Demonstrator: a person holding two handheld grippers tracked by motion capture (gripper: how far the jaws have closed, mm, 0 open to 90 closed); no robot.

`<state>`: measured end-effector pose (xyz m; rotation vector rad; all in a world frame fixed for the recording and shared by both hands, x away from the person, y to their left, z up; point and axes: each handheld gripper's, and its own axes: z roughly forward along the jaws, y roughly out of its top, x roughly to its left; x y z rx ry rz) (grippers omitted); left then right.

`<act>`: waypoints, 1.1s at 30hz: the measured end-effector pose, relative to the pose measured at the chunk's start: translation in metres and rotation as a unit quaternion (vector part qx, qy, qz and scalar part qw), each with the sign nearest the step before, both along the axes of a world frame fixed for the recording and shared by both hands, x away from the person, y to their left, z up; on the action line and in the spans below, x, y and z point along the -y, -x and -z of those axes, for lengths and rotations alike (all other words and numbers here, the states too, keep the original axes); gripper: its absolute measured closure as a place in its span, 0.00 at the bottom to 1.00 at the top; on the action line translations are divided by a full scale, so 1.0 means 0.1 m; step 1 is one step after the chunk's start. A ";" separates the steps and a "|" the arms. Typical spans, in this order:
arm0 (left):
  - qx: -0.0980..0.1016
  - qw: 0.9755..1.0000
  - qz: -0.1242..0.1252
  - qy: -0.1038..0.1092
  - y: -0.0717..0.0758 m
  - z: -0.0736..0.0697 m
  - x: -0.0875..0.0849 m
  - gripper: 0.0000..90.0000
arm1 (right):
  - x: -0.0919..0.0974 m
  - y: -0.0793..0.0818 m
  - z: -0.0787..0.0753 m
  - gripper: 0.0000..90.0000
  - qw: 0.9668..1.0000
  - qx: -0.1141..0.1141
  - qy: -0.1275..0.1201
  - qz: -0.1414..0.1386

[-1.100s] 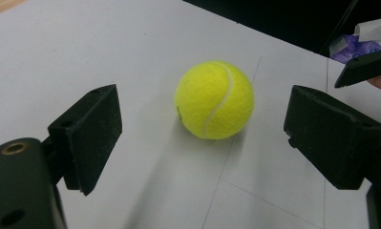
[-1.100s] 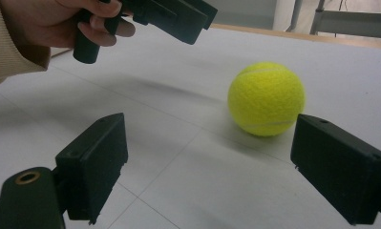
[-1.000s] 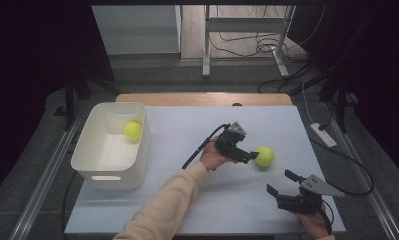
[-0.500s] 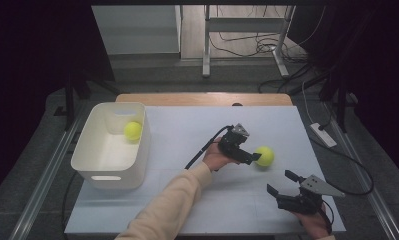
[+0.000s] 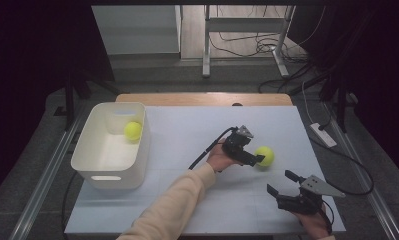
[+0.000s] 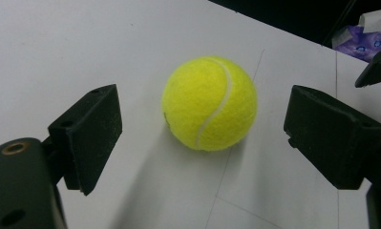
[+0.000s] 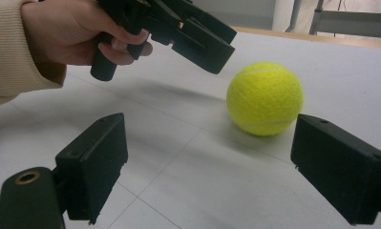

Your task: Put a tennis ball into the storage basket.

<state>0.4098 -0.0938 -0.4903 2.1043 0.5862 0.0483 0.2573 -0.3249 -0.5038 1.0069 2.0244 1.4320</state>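
A yellow tennis ball [image 5: 264, 156] sits on the white bench [image 5: 187, 145], a bit to the right of the middle. The left gripper [image 5: 255, 159] is held by a hand [image 5: 219, 157] in a cream sleeve, and it points at the ball from the ball's left side. In the high view its black tips come right up to the ball.

In the left gripper view the ball [image 6: 209, 109] is straight ahead, between the two black jaws but a little farther out than their tips. There is a gap on each side of the ball. The jaws stand wide apart and they do not touch the ball. The ball rests on the bench, with its shadow under it.

The right gripper [image 5: 283, 188] is lower down in the high view, near the front edge of the bench. It is near the ball but not touching it. Its jaws stand wide apart too, with nothing between them. In the right gripper view the ball [image 7: 265, 98] lies farther off, up and to the right, and the left gripper [image 7: 197, 40] hangs just above and beside it.

On the left side of the bench stands a white bin [image 5: 99, 172]. Another yellow ball [image 5: 132, 131] lies inside it, close to the far right corner. The bin is well apart from both grippers.
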 end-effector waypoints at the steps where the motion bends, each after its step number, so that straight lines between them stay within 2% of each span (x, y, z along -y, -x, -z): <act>1: 0.002 1.000 0.002 0.000 0.00 0.01 0.02 0.16 | 0.01 0.00 0.00 0.14 1.000 0.000 0.000 0.001; 23: -0.012 1.000 0.013 -0.006 -0.05 0.13 0.20 0.14 | 0.01 0.01 0.00 0.14 1.000 0.001 0.000 -0.001; 33: -0.019 1.000 0.018 -0.003 -0.07 0.19 0.30 0.14 | 0.01 0.01 0.00 0.14 1.000 0.001 -0.001 -0.002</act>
